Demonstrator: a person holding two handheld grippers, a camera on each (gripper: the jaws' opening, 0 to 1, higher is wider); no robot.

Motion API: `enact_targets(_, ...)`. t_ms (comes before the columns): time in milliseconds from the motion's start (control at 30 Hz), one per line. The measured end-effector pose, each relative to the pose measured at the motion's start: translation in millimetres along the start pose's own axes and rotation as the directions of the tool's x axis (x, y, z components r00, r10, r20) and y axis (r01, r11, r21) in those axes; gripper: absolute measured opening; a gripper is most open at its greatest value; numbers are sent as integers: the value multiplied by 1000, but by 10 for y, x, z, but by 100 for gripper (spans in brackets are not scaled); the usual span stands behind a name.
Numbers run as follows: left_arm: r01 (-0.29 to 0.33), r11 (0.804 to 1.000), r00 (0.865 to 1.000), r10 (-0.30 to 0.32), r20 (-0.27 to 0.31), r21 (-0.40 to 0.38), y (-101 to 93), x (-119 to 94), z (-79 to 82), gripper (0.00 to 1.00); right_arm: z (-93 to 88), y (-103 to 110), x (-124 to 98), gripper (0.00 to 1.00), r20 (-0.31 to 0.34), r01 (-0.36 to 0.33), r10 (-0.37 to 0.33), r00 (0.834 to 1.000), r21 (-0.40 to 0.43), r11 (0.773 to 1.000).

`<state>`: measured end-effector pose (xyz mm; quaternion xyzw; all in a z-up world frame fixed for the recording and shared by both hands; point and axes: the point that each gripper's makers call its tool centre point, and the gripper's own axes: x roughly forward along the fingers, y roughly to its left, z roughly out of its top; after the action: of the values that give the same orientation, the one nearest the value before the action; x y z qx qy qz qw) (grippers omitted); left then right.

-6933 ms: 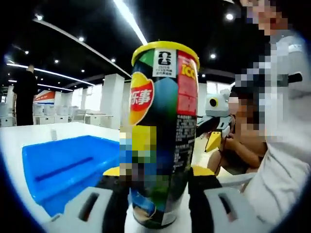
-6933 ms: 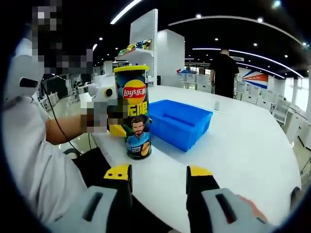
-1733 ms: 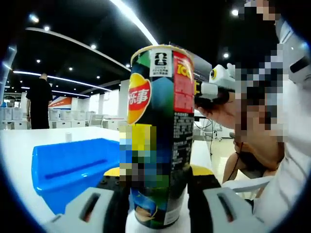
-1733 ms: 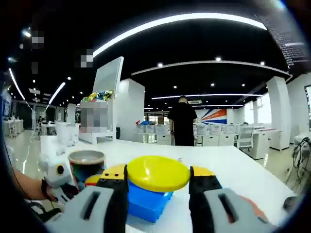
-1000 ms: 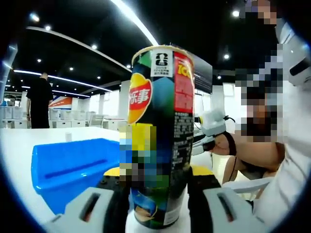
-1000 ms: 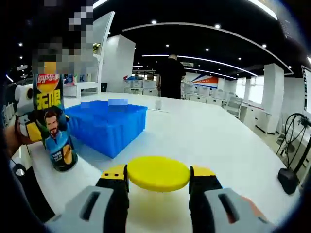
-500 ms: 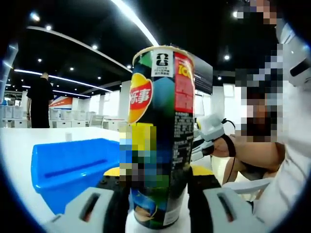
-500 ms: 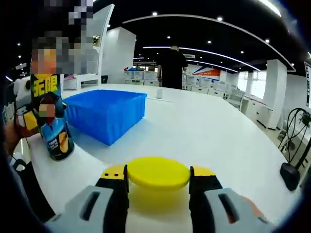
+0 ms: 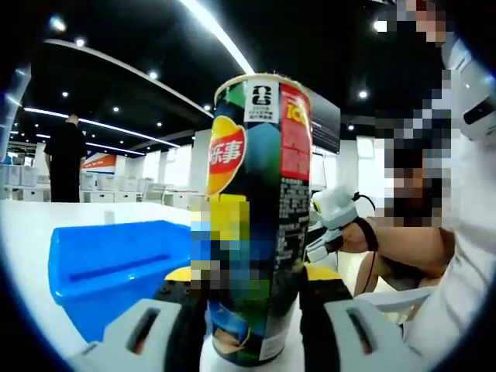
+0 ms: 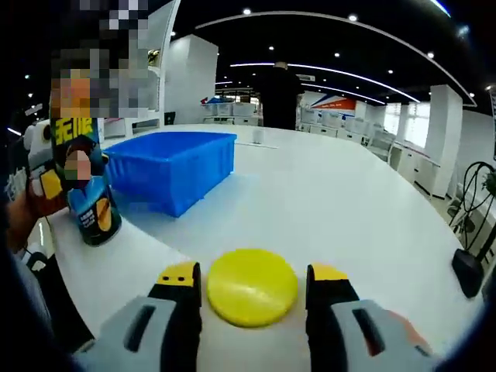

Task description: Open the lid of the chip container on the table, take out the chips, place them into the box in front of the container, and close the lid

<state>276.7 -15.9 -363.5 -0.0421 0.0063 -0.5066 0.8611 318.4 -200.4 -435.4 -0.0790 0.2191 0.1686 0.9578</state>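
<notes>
Chip container [image 9: 252, 225] gripped lidless, yellow lid [image 10: 252, 287] on table [image 10: 372, 225]

The left gripper view sits low and very close behind the chip can [image 9: 252, 217], looking level along the table [image 9: 23, 232] past it to the blue box [image 9: 108, 263]. The right gripper view stands farther back, looking slightly down across the table [image 10: 356, 209] over the yellow lid [image 10: 252, 286] close under the lens. Both take in the chip can [image 10: 89, 186] and the blue box [image 10: 170, 167] from differing sides, and the left gripper view also catches the right gripper [image 9: 329, 225] beyond the can.
</notes>
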Motion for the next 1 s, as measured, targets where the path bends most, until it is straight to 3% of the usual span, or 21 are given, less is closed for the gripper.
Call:
enact_targets(133, -1, 1000, 1000, 1, 2, -2, -3, 1, 0, 48, 267, -160, -208, 47, 57, 13, -12, 998, -15, 1000)
enact_targets(200, -1, 1000, 1000, 1, -1, -1, -7, 1, 0, 48, 606, -160, -338, 42, 111, -48, 47, 993, 5, 999)
enact_targets(233, -2, 1000, 1000, 2, -2, -1, -8, 2, 0, 48, 849, -147, -430, 43, 142, -79, 85, 986, -46, 996)
enact_targets(300, -5, 1000, 1000, 5, 0, -5, -4, 3, 3, 48, 1278, -92, -598, 42, 177, -98, 108, 978, -66, 993)
enact_targets(400, -13, 1000, 1000, 13, 10, -6, 6, -1, 3, 48, 1783, 317, -788, 39, 169, -236, 254, 952, -119, 965)
enact_targets(467, -17, 1000, 1000, 17, 17, -11, 9, -5, 2, 48, 2040, 708, -901, 37, 169, -366, 385, 907, -132, 921)
enact_targets(500, -18, 1000, 1000, 19, 20, -13, 9, -5, 3, 48, 2107, 1020, -989, 36, 103, -473, 490, 866, -150, 868)
enact_targets(567, -19, 1000, 1000, 19, 20, -14, 8, -6, 3, 48, 2217, 1414, -1057, 36, 12, -580, 587, 810, -131, 804)
enact_targets(633, -21, 1000, 1000, 21, 19, -11, 8, -6, 3, 48, 2286, 1652, -1022, 36, -78, -617, 612, 787, -94, 781)
enact_targets(667, -21, 1000, 1000, 22, 19, -11, 7, -6, 3, 48, 2286, 1698, -1019, 35, -102, -625, 617, 780, -86, 776)
enact_targets(700, -24, 1000, 1000, 24, 20, -14, 8, -7, 3, 48, 2344, 1823, -961, 35, -161, -620, 601, 783, -120, 775)
enact_targets(767, -30, 999, 999, 30, 20, -18, 6, -10, 0, 48, 2383, 1907, -908, 29, -218, -612, 577, 787, -169, 772)
enact_targets(800, -32, 999, 999, 32, 20, -18, 5, -11, -1, 48, 2379, 1967, -896, 26, -251, -616, 572, 781, -161, 771)
enact_targets(867, -35, 999, 999, 35, 16, -14, 3, -16, -8, 48, 2368, 2109, -839, 25, -313, -639, 597, 739, -45, 768)
enact_targets(900, -36, 999, 999, 37, 13, -13, 1, -19, -12, 48, 2291, 2164, -810, 25, -379, -631, 589, 714, 15, 775)
enact_targets(933, -37, 999, 999, 37, 11, -11, 0, -22, -16, 48, 2233, 2169, -780, 25, -421, -622, 567, 708, 9, 783)
enact_targets(1000, -40, 999, 999, 40, 10, -9, -2, -29, -28, 48, 2136, 2065, -633, 24, -495, -574, 461, 736, -96, 813)
